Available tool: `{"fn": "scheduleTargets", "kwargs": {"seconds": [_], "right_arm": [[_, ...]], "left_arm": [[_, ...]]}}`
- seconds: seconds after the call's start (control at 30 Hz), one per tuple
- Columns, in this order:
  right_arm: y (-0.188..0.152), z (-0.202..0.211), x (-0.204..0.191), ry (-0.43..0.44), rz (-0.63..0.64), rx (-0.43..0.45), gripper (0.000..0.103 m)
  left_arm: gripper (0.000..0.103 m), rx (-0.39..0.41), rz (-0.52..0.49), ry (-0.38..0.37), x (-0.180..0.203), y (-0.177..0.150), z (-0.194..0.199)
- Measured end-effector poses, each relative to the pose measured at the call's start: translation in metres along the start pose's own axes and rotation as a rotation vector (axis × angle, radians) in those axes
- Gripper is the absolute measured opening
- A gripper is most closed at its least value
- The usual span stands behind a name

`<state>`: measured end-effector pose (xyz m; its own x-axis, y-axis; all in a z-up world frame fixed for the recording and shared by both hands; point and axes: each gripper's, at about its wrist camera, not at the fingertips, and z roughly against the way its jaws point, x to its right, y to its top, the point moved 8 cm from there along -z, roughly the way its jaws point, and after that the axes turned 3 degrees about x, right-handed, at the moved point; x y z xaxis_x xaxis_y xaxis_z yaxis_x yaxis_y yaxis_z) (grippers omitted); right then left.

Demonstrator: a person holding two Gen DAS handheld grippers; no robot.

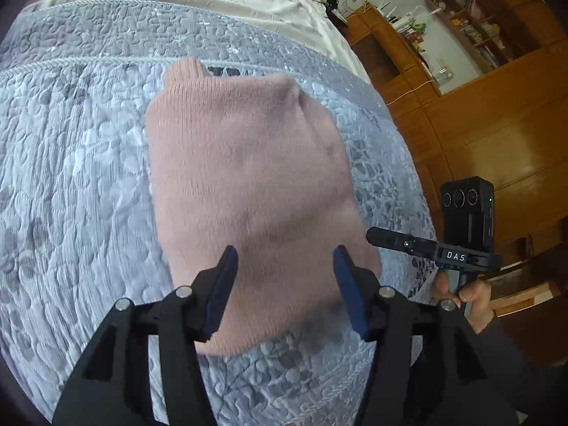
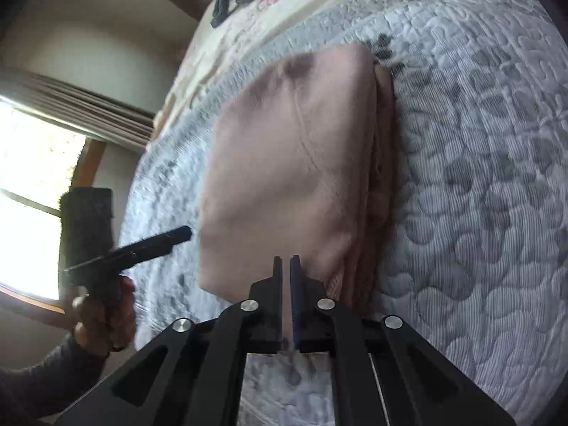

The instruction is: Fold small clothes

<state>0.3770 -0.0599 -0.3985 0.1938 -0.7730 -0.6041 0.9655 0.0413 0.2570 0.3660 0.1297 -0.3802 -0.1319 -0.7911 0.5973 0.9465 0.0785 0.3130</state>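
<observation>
The folded pink garment [image 1: 248, 191] lies mid-bedspread [image 1: 71, 177], left hand-held gripper [image 1: 284, 266] spread above its 6 o'clock edge, right hand-held gripper [image 2: 287, 266] pressed together empty; a careless snag could undo the layers.

Rig appearance: two hand-held black grippers, one dark-sleeved person.

Left gripper [image 1: 284, 254]: black linkage arms, four round silver pivot screws, dark blue pads [image 1: 222, 291] on the fingers. Right gripper [image 2: 287, 261]: same black frame, same silver screws. Seen from the left wrist, its body shows white "DAS" lettering and a black camera block with three round lenses. Hands [image 2: 103, 316] emerge from dark grey sleeves [image 2: 39, 383].
</observation>
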Motion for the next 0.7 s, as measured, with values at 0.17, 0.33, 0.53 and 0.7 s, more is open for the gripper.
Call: {"fn": "scheduleTargets", "kwargs": {"seconds": [0.17,0.33,0.53,0.7], "right_arm": [[0.010,0.005,0.017,0.060,-0.093,0.022,0.013],[0.067,0.039,0.042,0.171,-0.235,0.087,0.082],[0.124,0.002,0.070,0.324,-0.365,-0.014,0.083],[0.140,-0.041,0.068,0.305,-0.310,-0.105,0.083]], "left_arm": [[0.065,-0.079,0.100,0.023,-0.025,-0.042,0.001],[0.092,-0.014,0.167,-0.013,-0.051,-0.040,0.024],[0.092,-0.031,0.295,-0.158,-0.080,-0.026,0.004],[0.092,-0.071,0.329,-0.270,-0.085,-0.018,-0.030]]}}
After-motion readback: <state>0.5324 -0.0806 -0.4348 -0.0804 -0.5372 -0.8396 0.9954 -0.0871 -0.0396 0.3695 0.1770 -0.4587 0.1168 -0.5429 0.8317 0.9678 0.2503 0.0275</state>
